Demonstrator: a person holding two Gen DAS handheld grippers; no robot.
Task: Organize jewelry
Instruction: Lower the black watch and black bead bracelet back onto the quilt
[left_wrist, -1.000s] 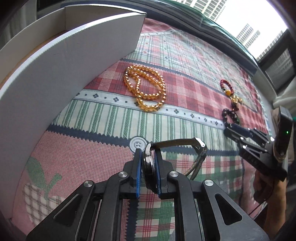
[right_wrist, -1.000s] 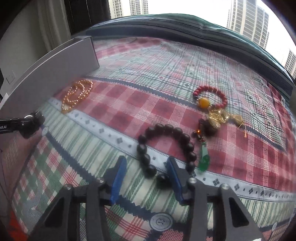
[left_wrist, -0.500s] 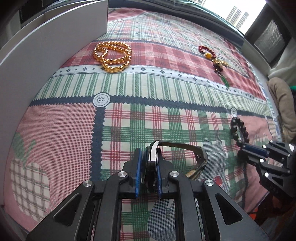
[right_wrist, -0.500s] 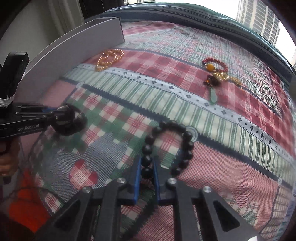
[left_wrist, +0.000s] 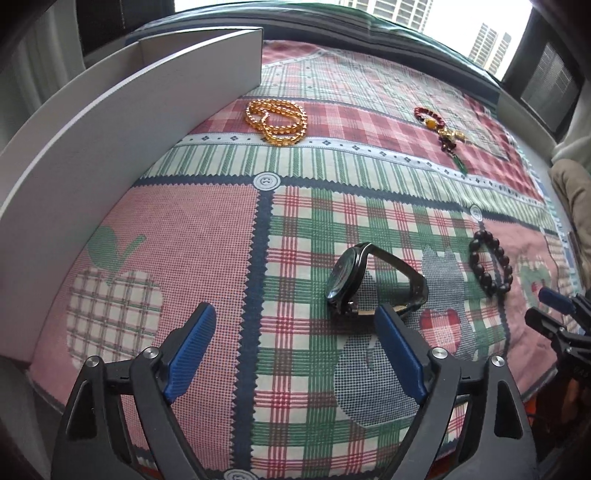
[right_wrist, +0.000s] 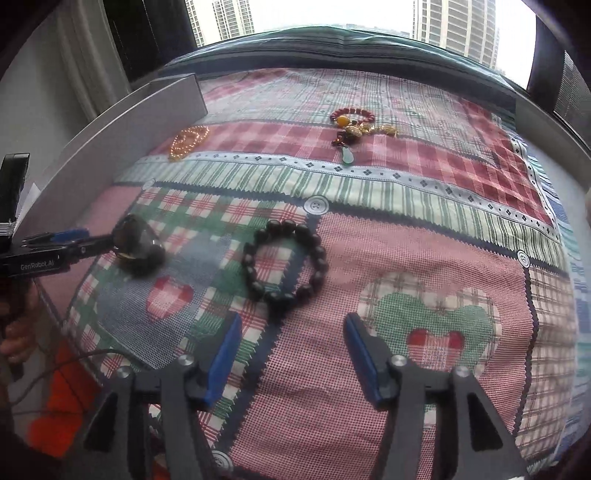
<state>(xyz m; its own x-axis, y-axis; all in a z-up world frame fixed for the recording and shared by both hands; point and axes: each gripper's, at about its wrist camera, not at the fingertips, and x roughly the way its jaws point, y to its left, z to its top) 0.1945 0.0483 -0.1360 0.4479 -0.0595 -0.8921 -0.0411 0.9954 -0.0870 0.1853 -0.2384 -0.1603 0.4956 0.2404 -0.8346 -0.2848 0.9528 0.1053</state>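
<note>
A black wristwatch (left_wrist: 354, 284) lies on its side on the patchwork cloth (left_wrist: 207, 229), just ahead of my open, empty left gripper (left_wrist: 295, 343). It shows blurred in the right wrist view (right_wrist: 136, 245) beside the left gripper's tip. A dark bead bracelet (right_wrist: 284, 267) lies flat just ahead of my open, empty right gripper (right_wrist: 293, 350); it also shows in the left wrist view (left_wrist: 489, 267). An amber bead necklace (left_wrist: 277, 122) and a red bead bracelet with gold charms and a green pendant (left_wrist: 441, 129) lie farther back.
A white box wall (left_wrist: 110, 140) runs along the left side of the cloth and shows in the right wrist view (right_wrist: 110, 147). The cloth's front edge (right_wrist: 92, 354) drops off near both grippers. A window sill and windows lie beyond the far edge.
Both grippers have opened. The left one has let go of the watch, the right one of the dark bead bracelet, and both items now lie on the near part of the cloth.
</note>
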